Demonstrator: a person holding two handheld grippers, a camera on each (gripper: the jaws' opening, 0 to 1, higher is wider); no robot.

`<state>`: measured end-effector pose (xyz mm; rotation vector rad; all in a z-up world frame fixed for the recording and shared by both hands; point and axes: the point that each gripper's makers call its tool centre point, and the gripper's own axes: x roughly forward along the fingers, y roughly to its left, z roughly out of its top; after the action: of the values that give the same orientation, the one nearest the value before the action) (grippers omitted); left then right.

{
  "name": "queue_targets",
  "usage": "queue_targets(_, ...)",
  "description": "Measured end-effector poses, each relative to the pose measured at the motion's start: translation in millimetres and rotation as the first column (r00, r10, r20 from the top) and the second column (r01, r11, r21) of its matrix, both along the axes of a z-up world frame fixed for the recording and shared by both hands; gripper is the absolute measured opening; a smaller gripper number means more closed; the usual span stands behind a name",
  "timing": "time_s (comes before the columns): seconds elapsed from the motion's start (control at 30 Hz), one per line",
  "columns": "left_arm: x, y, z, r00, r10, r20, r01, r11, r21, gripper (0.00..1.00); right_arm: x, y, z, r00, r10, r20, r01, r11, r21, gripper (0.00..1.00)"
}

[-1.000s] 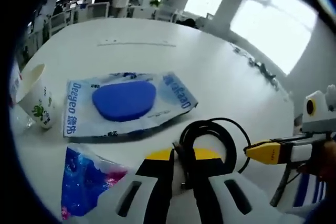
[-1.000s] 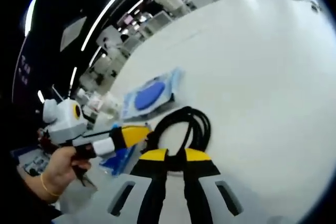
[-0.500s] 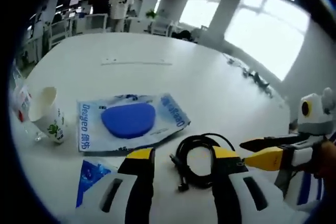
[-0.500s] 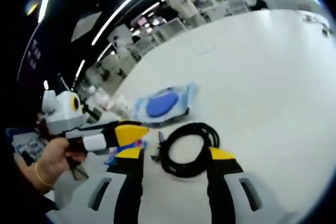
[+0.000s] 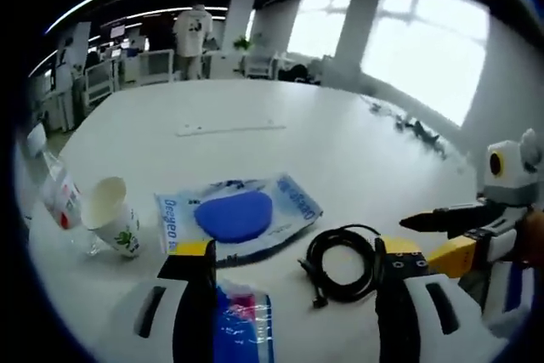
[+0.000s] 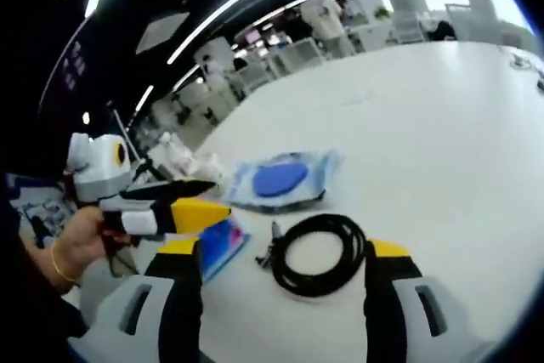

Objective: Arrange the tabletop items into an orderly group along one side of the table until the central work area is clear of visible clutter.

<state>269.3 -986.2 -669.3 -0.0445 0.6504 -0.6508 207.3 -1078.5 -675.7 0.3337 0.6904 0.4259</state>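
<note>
A: In the left gripper view, how do the tongs stand?

B: The left gripper (image 5: 293,271) has its jaws wide apart and holds nothing. The black cable (image 5: 344,261) lies coiled on the white table (image 5: 255,108) between them, near the right jaw. The packet with the blue pad (image 5: 238,214) is behind, with a paper cup (image 5: 110,218) at its left.

A: And the right gripper view?

B: The right gripper (image 6: 285,257) is also spread wide, empty, with the cable (image 6: 319,252) between its jaws. A hand (image 6: 72,240) holds the other gripper at the left.
</note>
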Motion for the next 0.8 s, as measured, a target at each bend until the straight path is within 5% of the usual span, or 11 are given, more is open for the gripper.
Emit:
queue_targets(0.17, 2.8, 11.3, 8.3, 0.999, -0.008, 0.051, 0.006, 0.999, 0.034, 0.88, 1.9, 2.3, 2.5, 1.0, 0.012, 0.02, -0.011, 1.0, -0.021, 0.87)
queue_targets(0.43, -1.7, 30.4, 13.9, 0.998, 0.012, 0.058, -0.016, 0.998, 0.056, 0.99, 2.0, 7.6, 4.8, 0.995, 0.08, 0.061, -0.076, 0.995, -0.068, 0.95)
queue_targets(0.8, -9.7, 54.2, 17.5, 0.997, 0.018, 0.077, -0.027, 0.993, 0.113, 0.99, 3.8, 17.7, 13.3, 0.984, 0.139, 0.11, -0.127, 0.986, -0.112, 0.97)
